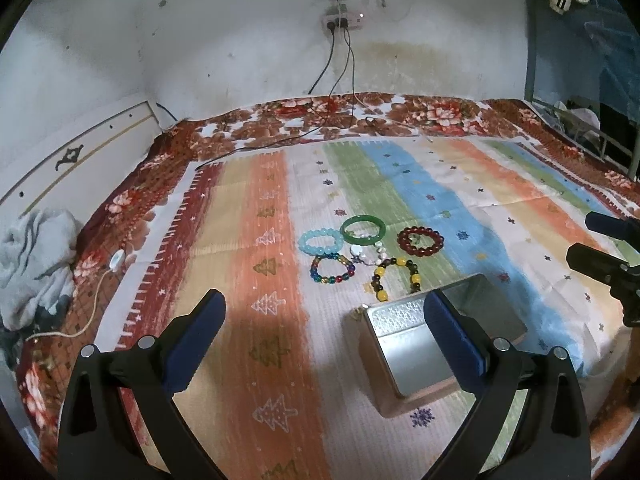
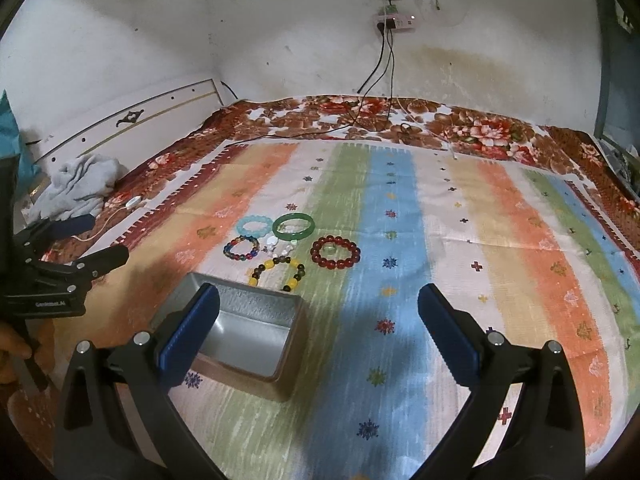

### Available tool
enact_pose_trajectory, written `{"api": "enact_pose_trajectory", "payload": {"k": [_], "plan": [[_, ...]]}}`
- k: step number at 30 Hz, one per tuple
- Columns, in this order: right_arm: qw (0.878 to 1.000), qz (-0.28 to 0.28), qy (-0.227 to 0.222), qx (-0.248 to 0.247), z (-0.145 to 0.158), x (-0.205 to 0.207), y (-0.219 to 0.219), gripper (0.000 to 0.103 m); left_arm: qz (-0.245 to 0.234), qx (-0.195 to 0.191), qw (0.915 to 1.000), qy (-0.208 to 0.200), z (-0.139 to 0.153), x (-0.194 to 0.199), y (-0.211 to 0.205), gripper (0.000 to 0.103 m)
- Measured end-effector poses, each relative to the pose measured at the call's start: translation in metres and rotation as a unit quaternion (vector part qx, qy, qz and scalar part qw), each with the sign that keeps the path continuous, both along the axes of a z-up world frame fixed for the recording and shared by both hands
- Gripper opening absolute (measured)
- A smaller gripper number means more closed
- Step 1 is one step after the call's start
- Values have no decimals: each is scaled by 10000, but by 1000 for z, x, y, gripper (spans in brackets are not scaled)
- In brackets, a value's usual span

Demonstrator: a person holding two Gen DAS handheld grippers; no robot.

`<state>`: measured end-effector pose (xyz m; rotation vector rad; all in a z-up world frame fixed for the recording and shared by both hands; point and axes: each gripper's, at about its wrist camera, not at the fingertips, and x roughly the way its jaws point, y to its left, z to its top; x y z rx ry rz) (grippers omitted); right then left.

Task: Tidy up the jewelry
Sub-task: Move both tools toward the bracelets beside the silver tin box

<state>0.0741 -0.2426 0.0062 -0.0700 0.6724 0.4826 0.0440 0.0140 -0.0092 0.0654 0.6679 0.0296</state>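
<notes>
**Both grippers wide, nothing held; bracelets clustered beyond the tin**

Left gripper (image 1: 326,320): nearest the left wrist camera, jaws spread wide, empty, above the striped cloth (image 1: 248,208). Right gripper (image 2: 320,312): likewise spread wide and empty, over the blue stripe.

Striped cloth covers most of a floral blanket (image 1: 420,114) on the bed. Grey crumpled fabric (image 1: 36,264) lies at the bed's left edge, well apart from the jewelry.

Metal tin (image 2: 256,312): open, rectangular, nothing visible inside, standing on the cloth just in front of the bracelets. In the left wrist view the gripper's right-hand finger overlaps its rim.

Jewelry, all on the cloth beyond the tin, close together:
- dark red bead bracelet (image 2: 335,252), rightmost, slightly apart from the rest
- green bangle (image 2: 293,225), at the back
- yellow and dark bead bracelet (image 2: 277,274), nearest the tin
- light blue bead bracelet (image 2: 252,226), back left
- multicolour bead bracelet (image 2: 241,249), front left
- white bead pieces (image 2: 276,245), in the middle; form unclear.
</notes>
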Motion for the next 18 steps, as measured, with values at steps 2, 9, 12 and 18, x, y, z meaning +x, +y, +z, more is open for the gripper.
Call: {"api": "enact_pose_trajectory", "payload": {"k": [2, 9, 12, 18], "plan": [[10000, 0, 30, 18, 0, 8, 2, 98, 49, -24, 10000, 43, 1, 10, 5, 97], [10000, 49, 22, 3, 0, 33, 15, 98, 176, -133, 9996, 185, -1, 44, 17, 97], [10000, 31, 71, 11, -1, 42, 17, 98, 161, -170, 9995, 205, -1, 53, 17, 97], [9998, 6, 219, 10, -6, 62, 18, 98, -28, 57, 9996, 279, -9, 72, 6, 97]]}}
